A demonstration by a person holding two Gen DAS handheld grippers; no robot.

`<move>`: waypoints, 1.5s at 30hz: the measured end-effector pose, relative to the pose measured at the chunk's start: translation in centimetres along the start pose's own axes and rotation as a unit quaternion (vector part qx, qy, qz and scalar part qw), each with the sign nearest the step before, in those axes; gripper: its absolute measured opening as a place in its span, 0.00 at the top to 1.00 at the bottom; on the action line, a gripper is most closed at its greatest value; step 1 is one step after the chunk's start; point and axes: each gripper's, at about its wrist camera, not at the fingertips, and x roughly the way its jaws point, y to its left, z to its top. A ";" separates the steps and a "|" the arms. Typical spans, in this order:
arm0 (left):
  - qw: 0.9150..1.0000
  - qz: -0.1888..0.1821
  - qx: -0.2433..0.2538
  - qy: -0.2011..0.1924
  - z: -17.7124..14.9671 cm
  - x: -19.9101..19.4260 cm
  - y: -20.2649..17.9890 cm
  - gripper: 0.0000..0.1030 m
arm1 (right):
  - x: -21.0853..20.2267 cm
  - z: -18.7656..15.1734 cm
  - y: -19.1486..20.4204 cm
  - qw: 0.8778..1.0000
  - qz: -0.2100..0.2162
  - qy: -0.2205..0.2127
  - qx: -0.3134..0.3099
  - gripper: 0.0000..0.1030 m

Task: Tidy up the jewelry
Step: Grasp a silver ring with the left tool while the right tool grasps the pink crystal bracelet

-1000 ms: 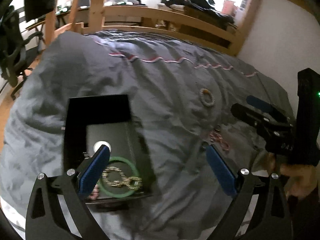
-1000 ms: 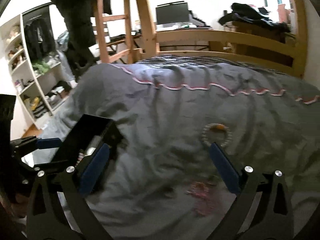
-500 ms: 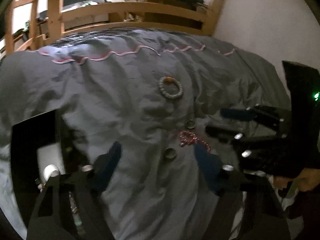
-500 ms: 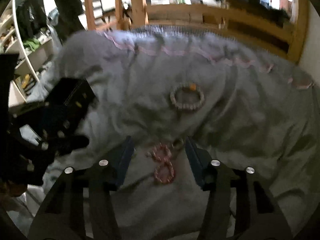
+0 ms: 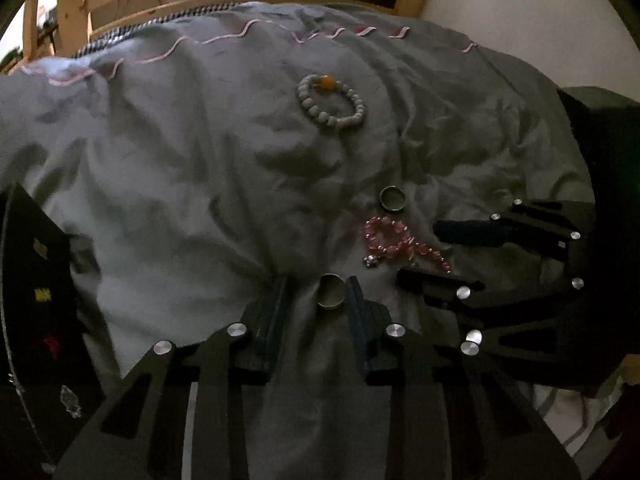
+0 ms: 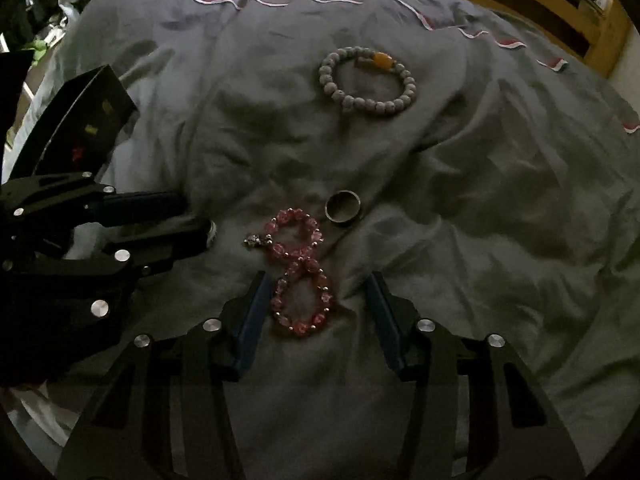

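Both hand-held grippers dropped from near the black box to the bed, jaws closing: left hand-held gripper narrowing around a ring, right hand-held gripper half-wide around the pink bracelet; soft duvet could bunch and tip the ring out.

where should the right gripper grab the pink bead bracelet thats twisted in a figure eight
Take the near loop of the pink bead bracelet, coming from above. It lies flat on the grey duvet, twisted into two loops, and the near loop already sits between the closing pads of the right gripper. Pinching across that loop's two strands probably avoids the ring by the far loop.
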 end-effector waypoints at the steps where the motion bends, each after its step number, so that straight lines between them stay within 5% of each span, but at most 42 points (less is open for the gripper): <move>1: 1.000 -0.004 0.000 0.001 0.0 0.0 0.0 0.78 | 0.0 0.0 0.0 1.000 -0.002 -0.001 0.000 0.72; 7: 1.000 0.008 0.015 0.017 -0.3 0.2 -0.4 0.94 | -1.2 0.3 -0.5 0.999 0.003 -0.027 0.018 0.92; 16: 1.000 -0.015 -0.001 0.009 -0.5 -0.7 0.3 0.96 | -3.8 1.0 -1.2 0.995 0.039 -0.079 0.056 0.92; 17: 1.000 -0.015 -0.001 0.005 -0.5 -0.8 0.3 0.89 | -3.8 1.1 -1.3 0.994 0.040 -0.079 0.056 0.92; 20: 0.999 -0.030 -0.006 -0.012 -0.4 -1.2 0.2 0.46 | -4.1 1.1 -1.0 0.994 0.042 -0.082 0.058 0.92; 25: 1.000 -0.011 0.005 -0.015 -0.3 -0.4 -0.9 0.42 | -4.3 1.6 -1.2 0.993 0.039 -0.089 0.062 0.92; 31: 1.000 0.005 -0.020 -0.004 -0.5 1.4 0.2 0.50 | -4.0 1.6 -0.9 0.993 0.039 -0.088 0.062 0.92; 38: 0.998 0.008 -0.064 0.004 -0.4 1.4 2.3 0.82 | -3.9 1.6 0.1 0.994 0.048 -0.086 0.048 0.92; 45: 0.998 0.009 -0.070 0.002 -0.2 0.0 2.6 0.82 | -4.3 1.6 -0.6 0.993 0.045 -0.093 0.059 0.92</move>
